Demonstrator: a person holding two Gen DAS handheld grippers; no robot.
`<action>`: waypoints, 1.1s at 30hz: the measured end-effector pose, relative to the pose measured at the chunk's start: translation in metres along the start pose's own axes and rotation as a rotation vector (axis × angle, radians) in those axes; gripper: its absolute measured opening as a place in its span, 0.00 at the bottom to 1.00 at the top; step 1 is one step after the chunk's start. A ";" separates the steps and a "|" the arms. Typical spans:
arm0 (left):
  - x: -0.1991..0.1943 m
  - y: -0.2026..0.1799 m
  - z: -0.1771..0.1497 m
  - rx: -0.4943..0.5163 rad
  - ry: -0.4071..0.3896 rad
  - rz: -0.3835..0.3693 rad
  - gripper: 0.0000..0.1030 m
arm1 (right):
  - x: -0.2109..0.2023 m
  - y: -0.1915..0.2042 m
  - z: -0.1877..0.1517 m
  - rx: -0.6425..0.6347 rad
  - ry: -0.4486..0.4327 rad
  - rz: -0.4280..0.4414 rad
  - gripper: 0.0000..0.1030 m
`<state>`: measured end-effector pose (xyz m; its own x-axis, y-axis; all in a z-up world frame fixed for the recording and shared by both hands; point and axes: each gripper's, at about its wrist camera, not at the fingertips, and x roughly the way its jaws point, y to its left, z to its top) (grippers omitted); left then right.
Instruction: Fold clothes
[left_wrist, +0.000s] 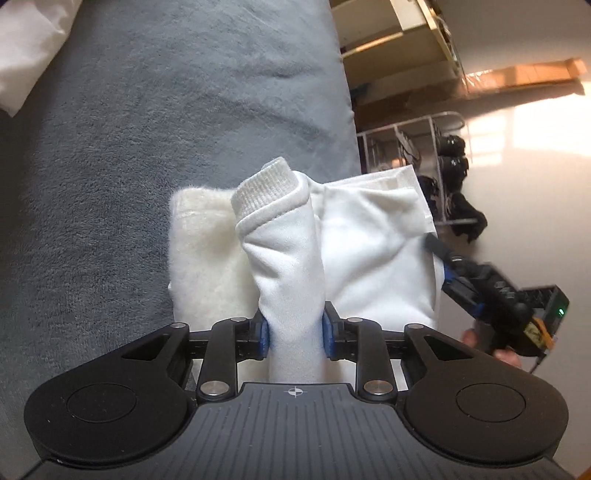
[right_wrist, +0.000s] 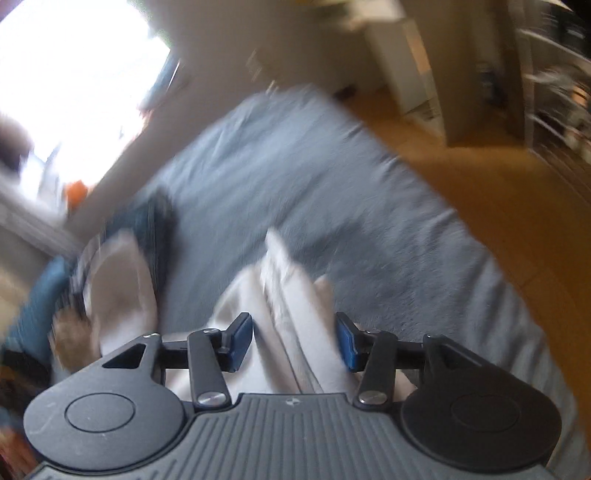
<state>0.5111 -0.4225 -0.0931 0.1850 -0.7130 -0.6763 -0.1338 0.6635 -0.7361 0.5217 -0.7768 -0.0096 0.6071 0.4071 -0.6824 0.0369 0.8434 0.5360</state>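
While your left gripper has its blue fingers clenched on the sleeve of the white sweatshirt, the ribbed cuff stands up at the middle of the left wrist view, over the grey blanket of the bed. Your right gripper looks released: white cloth passes between its fingers, but in the right wrist view a gap shows on the left side. This view is blurred, so I cannot be fully sure.

I think one risk is this: if you pull with the left alone, the body of the sweatshirt may drag and lose its shape, because the right does not hold it firmly. Also, the garment lies near the bed edge at the right of the left wrist view, so a loose part could slide toward the floor.
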 end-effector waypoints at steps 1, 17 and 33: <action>0.000 0.001 0.002 -0.014 0.008 -0.005 0.29 | -0.018 -0.005 -0.005 0.052 -0.062 -0.011 0.51; 0.005 0.001 0.005 -0.016 -0.006 0.007 0.29 | -0.142 -0.017 -0.295 0.794 -0.338 0.109 0.58; 0.005 -0.007 0.000 -0.007 -0.070 0.047 0.26 | -0.109 -0.003 -0.333 0.748 -0.275 0.146 0.30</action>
<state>0.5128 -0.4303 -0.0915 0.2457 -0.6633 -0.7068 -0.1507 0.6942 -0.7039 0.1913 -0.7064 -0.1023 0.8167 0.3122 -0.4853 0.4041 0.2909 0.8672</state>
